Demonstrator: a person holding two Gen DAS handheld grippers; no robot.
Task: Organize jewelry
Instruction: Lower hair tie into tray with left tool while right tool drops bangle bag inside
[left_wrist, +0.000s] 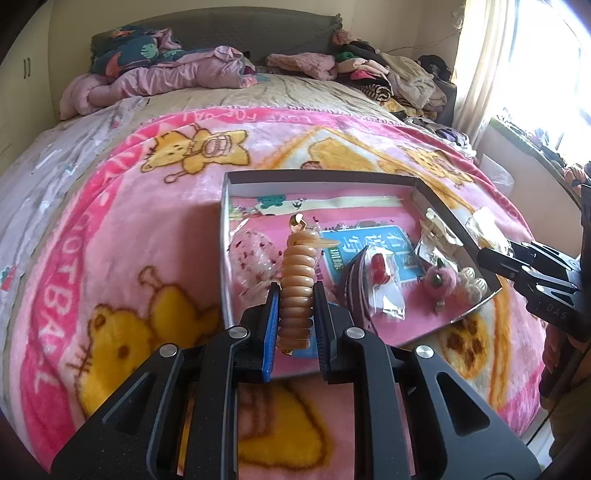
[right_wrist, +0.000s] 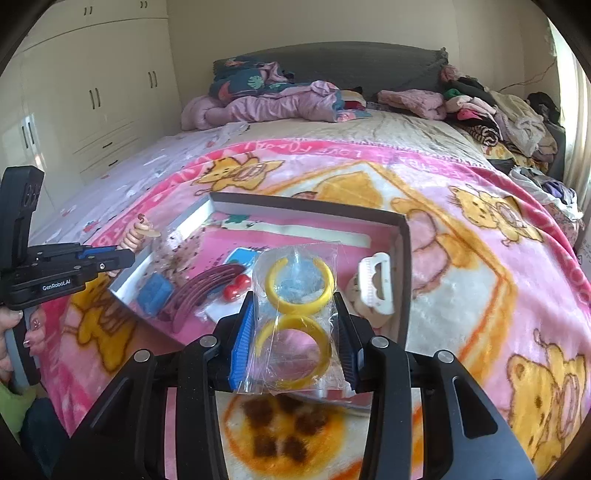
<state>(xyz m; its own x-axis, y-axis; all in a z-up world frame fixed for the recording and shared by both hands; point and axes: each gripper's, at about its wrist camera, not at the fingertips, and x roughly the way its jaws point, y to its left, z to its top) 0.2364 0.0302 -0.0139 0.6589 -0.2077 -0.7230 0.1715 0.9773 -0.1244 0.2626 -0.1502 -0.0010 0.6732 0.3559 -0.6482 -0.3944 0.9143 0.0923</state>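
Observation:
A shallow grey box lies on the pink blanket and holds several hair and jewelry pieces. My left gripper is shut on a tan coiled hair tie with a gold end, held over the box's near left edge; the tie also shows in the right wrist view. My right gripper is shut on a clear bag with two yellow hoops, held over the box's near edge. The right gripper shows at the box's right side in the left wrist view.
In the box lie a maroon headband, a red clip in a bag, a white claw clip, a pink pom-pom and a blue card. Piled clothes and bedding sit at the bed's far end.

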